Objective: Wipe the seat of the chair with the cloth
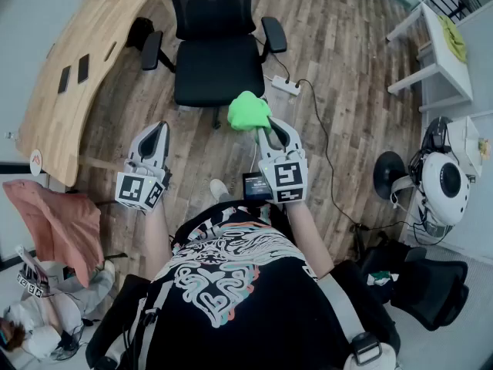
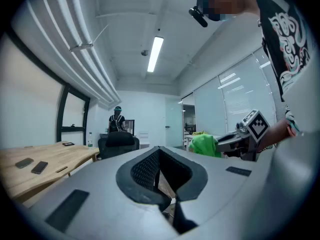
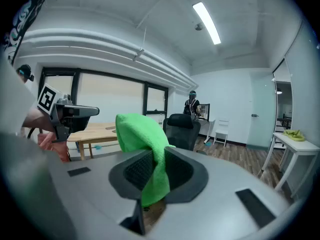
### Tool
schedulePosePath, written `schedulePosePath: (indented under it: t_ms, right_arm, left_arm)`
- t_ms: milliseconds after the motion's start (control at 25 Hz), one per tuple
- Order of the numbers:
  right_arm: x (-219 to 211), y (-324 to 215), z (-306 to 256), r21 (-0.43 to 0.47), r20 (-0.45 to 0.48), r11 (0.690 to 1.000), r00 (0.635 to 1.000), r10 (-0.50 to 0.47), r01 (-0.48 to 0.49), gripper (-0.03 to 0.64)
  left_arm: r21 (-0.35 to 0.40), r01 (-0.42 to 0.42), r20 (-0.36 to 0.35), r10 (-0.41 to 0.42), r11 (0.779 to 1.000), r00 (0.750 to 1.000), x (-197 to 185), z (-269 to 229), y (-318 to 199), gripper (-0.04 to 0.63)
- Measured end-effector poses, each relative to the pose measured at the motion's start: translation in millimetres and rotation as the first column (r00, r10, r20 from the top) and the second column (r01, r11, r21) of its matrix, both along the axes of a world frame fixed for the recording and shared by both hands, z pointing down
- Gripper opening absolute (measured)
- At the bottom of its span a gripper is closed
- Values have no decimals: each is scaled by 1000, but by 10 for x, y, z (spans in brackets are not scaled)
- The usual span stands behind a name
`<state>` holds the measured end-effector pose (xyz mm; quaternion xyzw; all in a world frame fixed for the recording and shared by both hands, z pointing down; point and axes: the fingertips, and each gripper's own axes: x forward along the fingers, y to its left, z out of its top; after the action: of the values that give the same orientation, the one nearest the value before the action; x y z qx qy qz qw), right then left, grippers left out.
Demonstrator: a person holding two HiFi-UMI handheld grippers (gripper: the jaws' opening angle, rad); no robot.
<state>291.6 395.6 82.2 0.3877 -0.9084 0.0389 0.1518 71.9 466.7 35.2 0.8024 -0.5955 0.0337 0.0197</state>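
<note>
The right gripper [image 1: 268, 133] was clamped on the cloth [image 1: 248, 112], held in the air before the chair [image 1: 212, 6]. The left gripper [image 1: 155, 132] was closed and empty. Approach step, judged. Next: lower the cloth flat onto the seat [image 1: 216, 72].

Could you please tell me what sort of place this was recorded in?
Most likely an office: a black swivel chair stands by a long curved wooden desk, and the left gripper view shows glass partitions and ceiling strip lights.

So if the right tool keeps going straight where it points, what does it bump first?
Probably the black chair. The right tool, gripping the green cloth, aims at it, though depth is unclear.
</note>
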Motion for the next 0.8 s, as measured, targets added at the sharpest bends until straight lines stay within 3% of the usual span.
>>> schedulePosePath:
  t_ms: [120,320,480,640,800]
  right_arm:
    - [202,-39,50,0,-1,1000,1000,6,-6,57]
    - [462,31,87,-23,12,1000,1000,12,-11,57]
    - [578,62,70,-15,39,1000,999,4,-3,57]
    - [737,54,51,-44,109,999,994,17,-12,57]
    - [784,-10,115,-52,117,999,993,16,-10,57]
  left_arm:
    - [1,-17,27,17,1000,999,243,21,17,1]
    - [29,-10,-25,11,1000,1000,489,-83,165,0]
    - [3,11,21,-11,1000,1000,572,-15,208,0]
    - [-8,18,35,-17,1000,999,699,14,202,0]
    - [-9,27,41,-27,1000,999,730,58,158,0]
